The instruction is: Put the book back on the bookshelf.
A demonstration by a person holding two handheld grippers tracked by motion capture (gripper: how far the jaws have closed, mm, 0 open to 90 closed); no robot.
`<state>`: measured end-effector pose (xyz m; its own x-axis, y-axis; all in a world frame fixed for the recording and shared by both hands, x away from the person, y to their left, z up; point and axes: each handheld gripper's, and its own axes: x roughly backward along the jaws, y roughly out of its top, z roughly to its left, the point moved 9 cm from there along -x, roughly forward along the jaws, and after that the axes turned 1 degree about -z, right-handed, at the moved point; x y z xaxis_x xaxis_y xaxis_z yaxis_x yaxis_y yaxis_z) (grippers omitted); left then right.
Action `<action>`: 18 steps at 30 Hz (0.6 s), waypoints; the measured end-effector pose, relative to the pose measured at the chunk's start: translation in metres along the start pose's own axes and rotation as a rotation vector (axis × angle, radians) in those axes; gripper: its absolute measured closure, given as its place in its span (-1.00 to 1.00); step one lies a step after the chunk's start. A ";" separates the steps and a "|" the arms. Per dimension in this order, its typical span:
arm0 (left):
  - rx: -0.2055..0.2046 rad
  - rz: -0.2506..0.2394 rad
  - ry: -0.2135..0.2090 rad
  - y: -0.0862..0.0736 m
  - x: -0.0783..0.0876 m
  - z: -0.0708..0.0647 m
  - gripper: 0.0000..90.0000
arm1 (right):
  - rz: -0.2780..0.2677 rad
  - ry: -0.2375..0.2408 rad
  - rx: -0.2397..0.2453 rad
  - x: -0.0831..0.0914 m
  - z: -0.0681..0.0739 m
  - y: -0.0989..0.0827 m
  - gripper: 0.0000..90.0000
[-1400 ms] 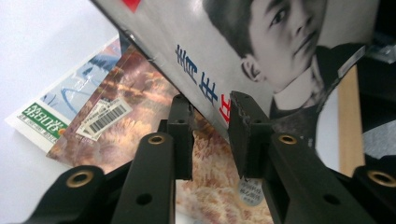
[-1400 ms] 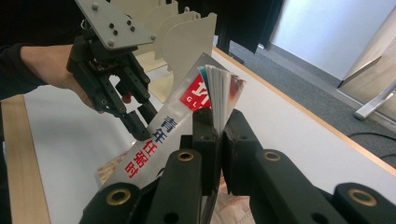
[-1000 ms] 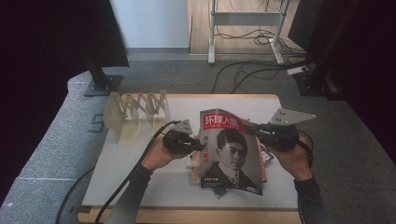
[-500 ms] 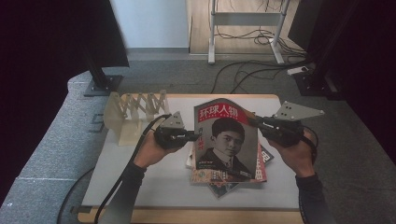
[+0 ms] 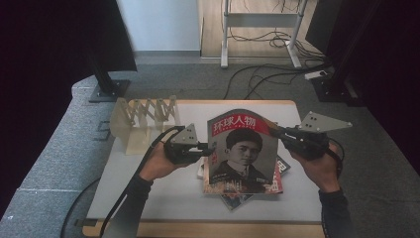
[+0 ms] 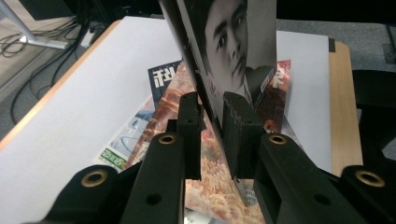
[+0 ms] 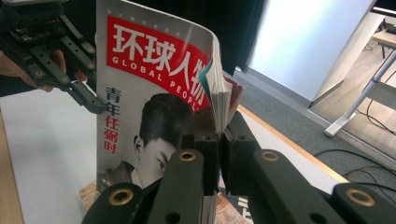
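- High view: centre frame, the magazine stands lifted above the stack of magazines, the left gripper and right gripper clamped on its side edges. Keep both hands level.
- Left gripper view: jaws pinch the cover edge, having just eased slightly; firm that grip.
- Right gripper view: jaws together on the page edges; avoid twisting.

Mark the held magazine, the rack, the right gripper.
Magazine (image 5: 242, 148): high view, cover middle.
Rack (image 5: 143, 119): high view, slatted top.
Right gripper (image 7: 219, 135): right gripper view, between fingertips.

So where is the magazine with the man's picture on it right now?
The magazine is held upright over the middle of the table, between the left gripper and the right gripper, just above the other magazines.
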<state>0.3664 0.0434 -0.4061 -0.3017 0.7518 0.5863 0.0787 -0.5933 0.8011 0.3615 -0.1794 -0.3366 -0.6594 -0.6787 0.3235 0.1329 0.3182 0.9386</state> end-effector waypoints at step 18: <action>0.020 -0.050 0.033 0.053 0.011 0.012 0.57 | -0.008 0.007 0.015 0.003 0.004 0.000 0.88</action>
<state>0.3788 0.0237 -0.3561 -0.3372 0.7700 0.5416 0.0817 -0.5492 0.8317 0.3565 -0.1793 -0.3358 -0.6555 -0.6856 0.3167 0.1166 0.3224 0.9394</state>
